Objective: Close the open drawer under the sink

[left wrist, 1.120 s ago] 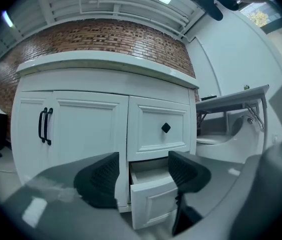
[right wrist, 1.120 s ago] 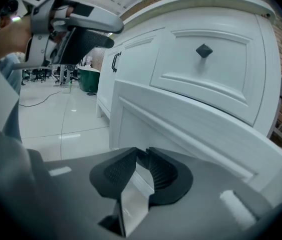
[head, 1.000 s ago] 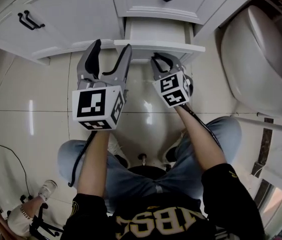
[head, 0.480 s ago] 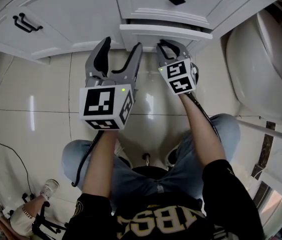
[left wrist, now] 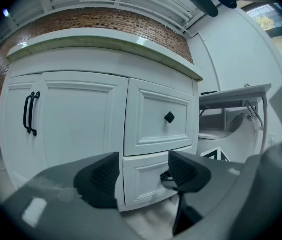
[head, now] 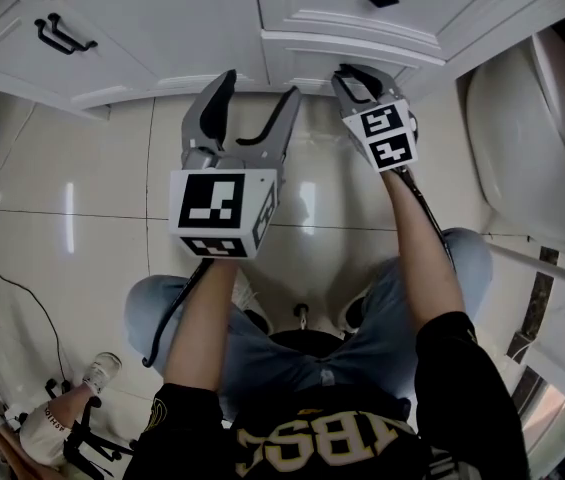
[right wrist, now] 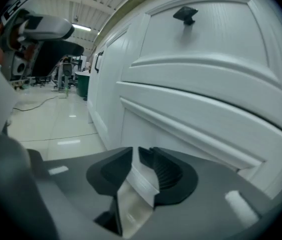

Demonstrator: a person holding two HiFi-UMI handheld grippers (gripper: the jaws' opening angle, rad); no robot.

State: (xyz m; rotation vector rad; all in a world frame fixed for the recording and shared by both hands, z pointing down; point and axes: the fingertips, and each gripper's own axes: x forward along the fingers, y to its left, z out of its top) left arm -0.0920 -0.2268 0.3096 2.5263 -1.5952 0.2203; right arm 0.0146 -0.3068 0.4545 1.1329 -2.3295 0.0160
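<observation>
Apparently the lower drawer [head: 307, 58] sits about flush in the vanity cabinet [head: 162, 28], so closing looks nearly done; right gripper [head: 354, 76] at its front, narrow jaws opening on nothing, left gripper [head: 258, 90] spread wide, empty

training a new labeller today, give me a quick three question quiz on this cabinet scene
1. True or false: the lower drawer stands pulled far out.
2. The knob above that drawer is: A round and silver, B black and diamond-shaped, C white and square.
3. What sits between the jaws of the left gripper?
Key: 1 false, it looks about flush; 2 B; 3 nothing, they stand apart and empty.
</observation>
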